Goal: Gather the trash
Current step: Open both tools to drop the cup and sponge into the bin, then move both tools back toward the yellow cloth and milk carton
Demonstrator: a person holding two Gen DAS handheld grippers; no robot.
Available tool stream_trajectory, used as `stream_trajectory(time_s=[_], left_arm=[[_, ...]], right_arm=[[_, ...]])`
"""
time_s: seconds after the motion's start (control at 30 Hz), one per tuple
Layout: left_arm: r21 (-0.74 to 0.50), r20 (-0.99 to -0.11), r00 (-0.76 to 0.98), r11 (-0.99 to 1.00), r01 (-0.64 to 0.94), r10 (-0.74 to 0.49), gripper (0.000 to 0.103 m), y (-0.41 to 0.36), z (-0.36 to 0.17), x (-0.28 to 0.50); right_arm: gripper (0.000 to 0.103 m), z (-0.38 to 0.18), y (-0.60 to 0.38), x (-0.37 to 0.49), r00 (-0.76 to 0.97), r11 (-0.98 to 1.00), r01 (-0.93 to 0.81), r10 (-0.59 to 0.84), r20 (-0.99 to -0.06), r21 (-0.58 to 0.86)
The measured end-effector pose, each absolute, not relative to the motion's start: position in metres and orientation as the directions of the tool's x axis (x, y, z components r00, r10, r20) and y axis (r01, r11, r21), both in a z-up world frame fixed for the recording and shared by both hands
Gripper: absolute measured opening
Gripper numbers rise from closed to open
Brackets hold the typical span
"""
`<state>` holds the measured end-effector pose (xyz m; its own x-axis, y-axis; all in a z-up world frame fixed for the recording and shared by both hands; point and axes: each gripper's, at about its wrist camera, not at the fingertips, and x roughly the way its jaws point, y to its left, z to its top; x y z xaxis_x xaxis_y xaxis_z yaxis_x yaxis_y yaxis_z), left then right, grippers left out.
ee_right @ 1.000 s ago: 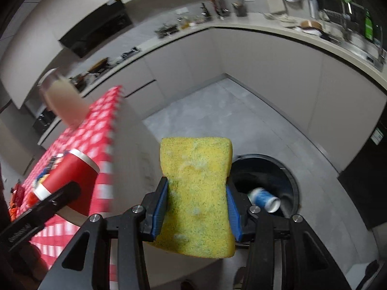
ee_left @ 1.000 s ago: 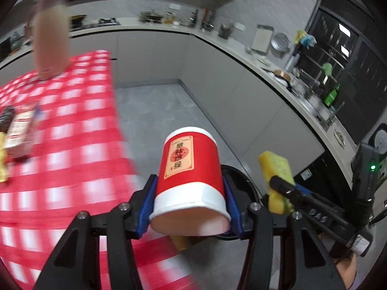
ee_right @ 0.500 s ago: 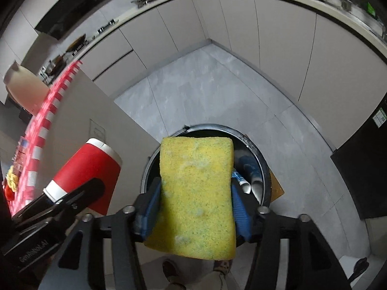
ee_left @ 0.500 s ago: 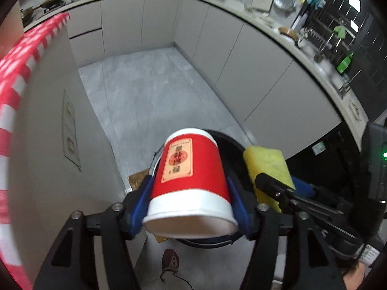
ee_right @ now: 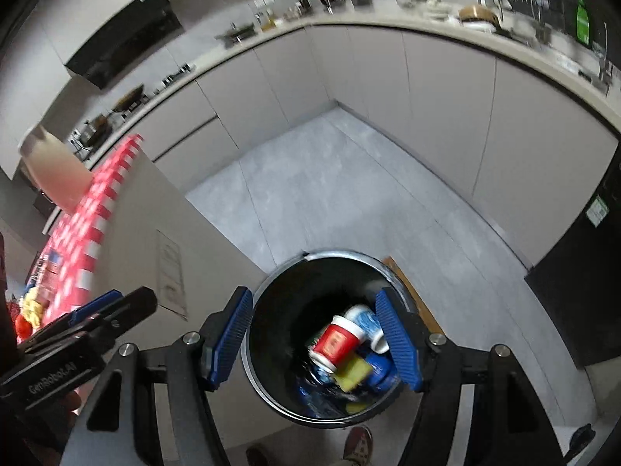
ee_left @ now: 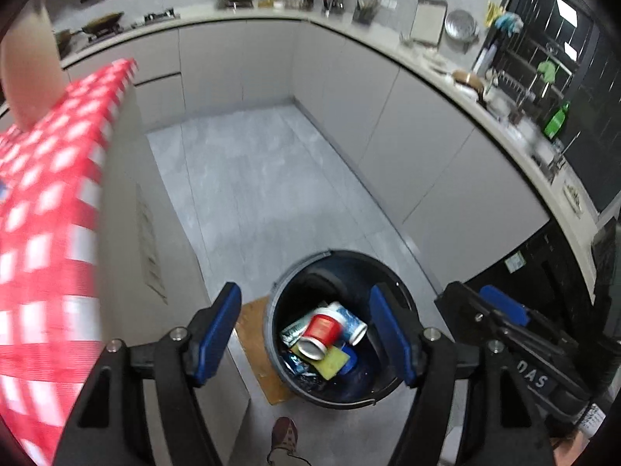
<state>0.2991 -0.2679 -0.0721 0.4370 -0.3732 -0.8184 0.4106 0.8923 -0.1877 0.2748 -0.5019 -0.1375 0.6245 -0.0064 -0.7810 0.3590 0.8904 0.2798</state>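
Both grippers, left (ee_left: 310,332) and right (ee_right: 320,338), are hovering with jaws released over bin (ee_left: 289,279); red cup (ee_left: 320,332), sponge (ee_left: 332,363) are lying inside.

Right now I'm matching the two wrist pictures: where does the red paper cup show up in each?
Left wrist: red cup lies inside the trash bin, bottom centre, between the open blue pads.
Right wrist: red cup in the bin, bottom centre-right.
Shared landmark: yellow sponge lies against the cup.

A red cup (ee_left: 320,331) with white rims lies on its side inside the dark round bin (ee_left: 392,386), mouth outward. It rests on a yellow sponge (ee_left: 330,362), beside a blue-and-white cup (ee_left: 349,320).
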Motion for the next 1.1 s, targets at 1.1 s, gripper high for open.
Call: stream_trajectory(time_s=[1.1], left_arm=[[-0.157, -0.762, 0.637, 0.988, 0.000, -0.121, 0.075, 0.099, -0.034, 0.313]], right_arm=[[0.073, -0.052, -0.095, 0.351, 0.652, 0.955, -0.098, 0.275, -0.707, 0.281]])
